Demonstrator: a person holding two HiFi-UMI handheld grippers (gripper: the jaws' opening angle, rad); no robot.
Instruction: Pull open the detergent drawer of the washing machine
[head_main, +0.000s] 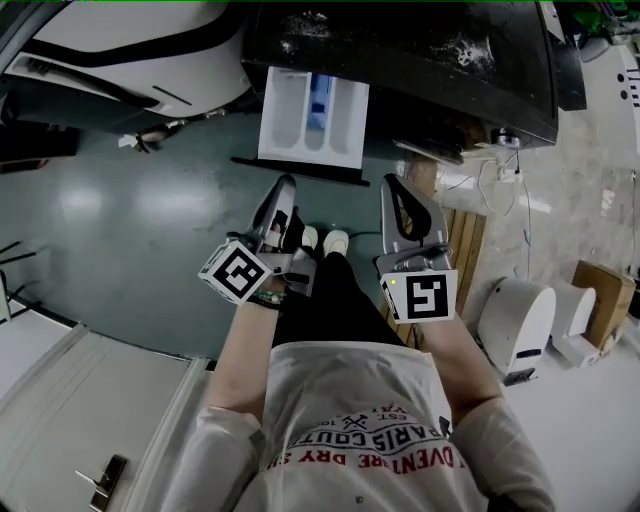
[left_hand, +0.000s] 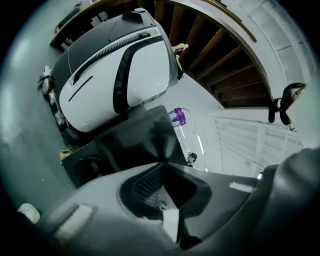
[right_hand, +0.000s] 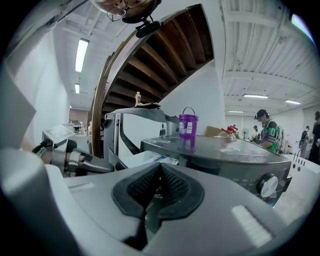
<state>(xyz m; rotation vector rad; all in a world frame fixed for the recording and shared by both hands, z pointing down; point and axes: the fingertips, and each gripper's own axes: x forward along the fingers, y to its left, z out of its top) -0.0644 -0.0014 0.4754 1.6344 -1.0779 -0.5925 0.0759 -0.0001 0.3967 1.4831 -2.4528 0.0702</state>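
The detergent drawer (head_main: 313, 115) stands pulled out from the front of the dark-topped washing machine (head_main: 420, 50), its white compartments open to the head view with a blue insert near the middle. A person stands before it holding both tools short of the drawer, touching nothing. The left hand-held gripper (head_main: 283, 192) is clenched, its ribbed pads pressed together with nothing between them. The right hand-held gripper (head_main: 395, 190) is likewise clenched and empty. The two are held side by side above the grey-green floor (head_main: 120, 210). A purple container (right_hand: 188, 125) sits on the machine's top, and a white-and-black appliance (head_main: 110, 40) stands to the machine's left.
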